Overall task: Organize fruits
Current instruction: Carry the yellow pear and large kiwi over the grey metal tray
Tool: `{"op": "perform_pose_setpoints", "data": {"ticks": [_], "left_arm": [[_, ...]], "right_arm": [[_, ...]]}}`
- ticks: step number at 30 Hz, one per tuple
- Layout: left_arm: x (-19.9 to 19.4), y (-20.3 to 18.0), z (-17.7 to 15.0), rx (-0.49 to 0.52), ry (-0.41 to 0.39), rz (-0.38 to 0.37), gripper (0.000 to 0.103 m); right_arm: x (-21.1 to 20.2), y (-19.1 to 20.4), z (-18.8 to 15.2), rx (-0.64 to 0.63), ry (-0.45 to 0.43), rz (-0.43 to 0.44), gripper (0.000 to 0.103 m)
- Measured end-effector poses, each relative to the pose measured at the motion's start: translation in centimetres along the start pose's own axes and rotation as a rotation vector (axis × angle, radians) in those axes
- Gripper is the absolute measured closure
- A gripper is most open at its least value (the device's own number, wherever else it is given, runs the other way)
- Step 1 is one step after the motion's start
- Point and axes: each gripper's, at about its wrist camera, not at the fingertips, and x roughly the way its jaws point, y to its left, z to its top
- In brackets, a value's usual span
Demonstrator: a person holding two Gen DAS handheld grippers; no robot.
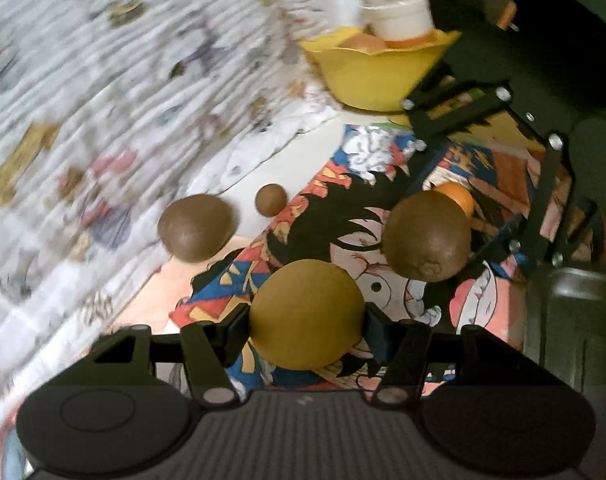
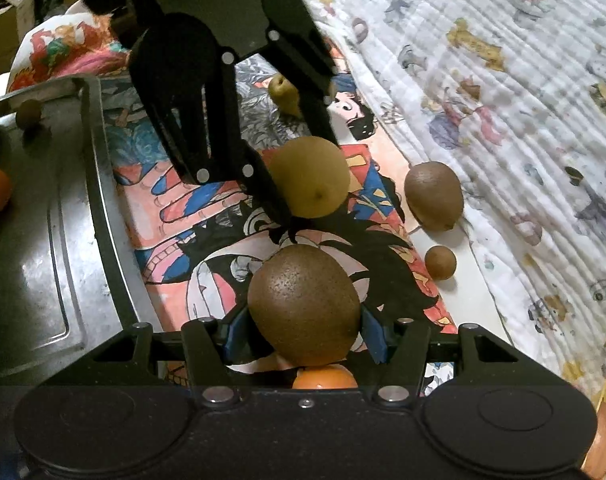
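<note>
No legible writing shows. The left gripper (image 1: 306, 316) pinches a round yellow-green pear (image 1: 306, 314) above the cartoon-print cloth (image 1: 331, 200). The right gripper (image 2: 303, 330) pinches a speckled brown kiwi (image 2: 303, 306); an orange mandarin (image 2: 325, 377) lies beneath. The metal tray's rim (image 2: 99, 184) borders the left; two loose brown fruits (image 2: 434, 195) lie rightward.
</note>
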Motion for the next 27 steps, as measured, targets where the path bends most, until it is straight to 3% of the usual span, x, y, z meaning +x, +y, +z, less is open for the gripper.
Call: {"op": "perform_pose_setpoints", "data": {"ticks": [13, 27], "left_arm": [[-2.4, 0.6, -2.0, -0.237, -0.066, -0.021, 0.039], [-7.5, -0.3, -3.0, -0.326, -0.12, -0.047, 0.039]], "right_arm": [[-1.4, -0.3, -0.4, 0.095, -0.088, -0.064, 0.044], [-5.3, 3.0, 1.2, 0.063, -0.184, -0.01, 0.044]]}}
